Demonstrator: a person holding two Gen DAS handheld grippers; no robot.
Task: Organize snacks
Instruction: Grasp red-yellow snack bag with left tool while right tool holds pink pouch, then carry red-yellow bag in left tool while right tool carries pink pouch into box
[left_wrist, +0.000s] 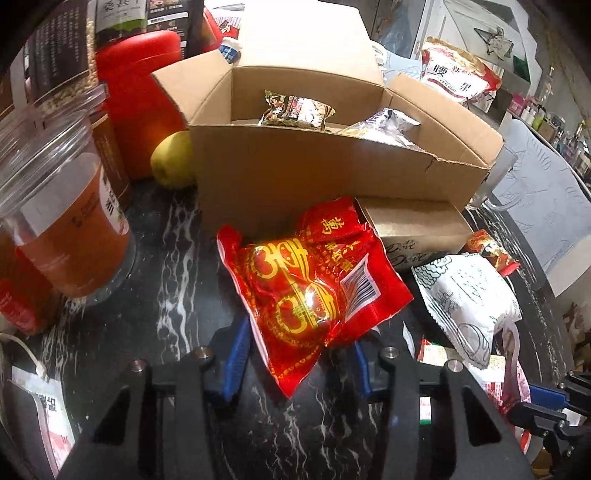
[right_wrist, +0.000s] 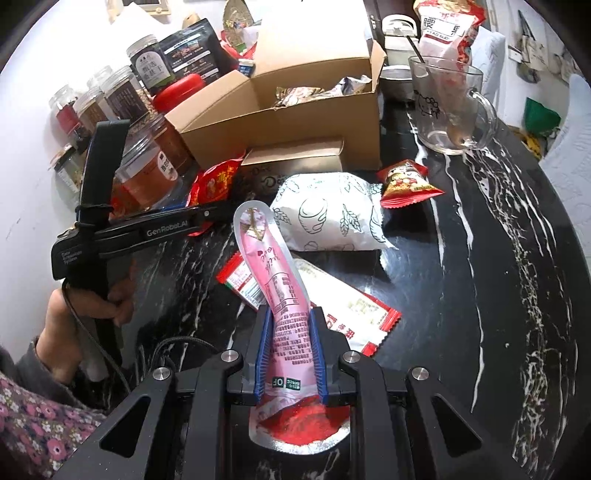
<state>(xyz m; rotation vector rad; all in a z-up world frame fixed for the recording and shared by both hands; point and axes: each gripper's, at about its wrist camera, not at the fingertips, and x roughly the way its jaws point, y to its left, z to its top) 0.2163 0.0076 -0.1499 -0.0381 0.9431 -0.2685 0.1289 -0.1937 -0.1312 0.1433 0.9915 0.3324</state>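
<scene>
In front of the box: red packet lies on the black marbled table, its upper edge leaning against the box wall.
Left tongs: blue pads flank the packet's lower end; whether they already press it is hard to tell, as the packet hides the tips.
Right tongs: clamped on a pink pouch that stands up between the pads.
Step in hand: likely securing the red packet for a lift into the box.
Doing it well: bite on the packet's body, not only the crinkly seam, so the foil cannot slip; lift clear of the near wall before moving over the opening; keep the right tongs back so the pouch does not collide.
Box contents: open-topped, flaps out; a brown patterned packet and a silvery packet lie inside, with room left.
Cup: clear plastic, holds an orange-brown fill.
Glass mug: on the table right of the box, a spoon inside.
Still out: white packet, small red packet, flat sachet under the pouch.
</scene>
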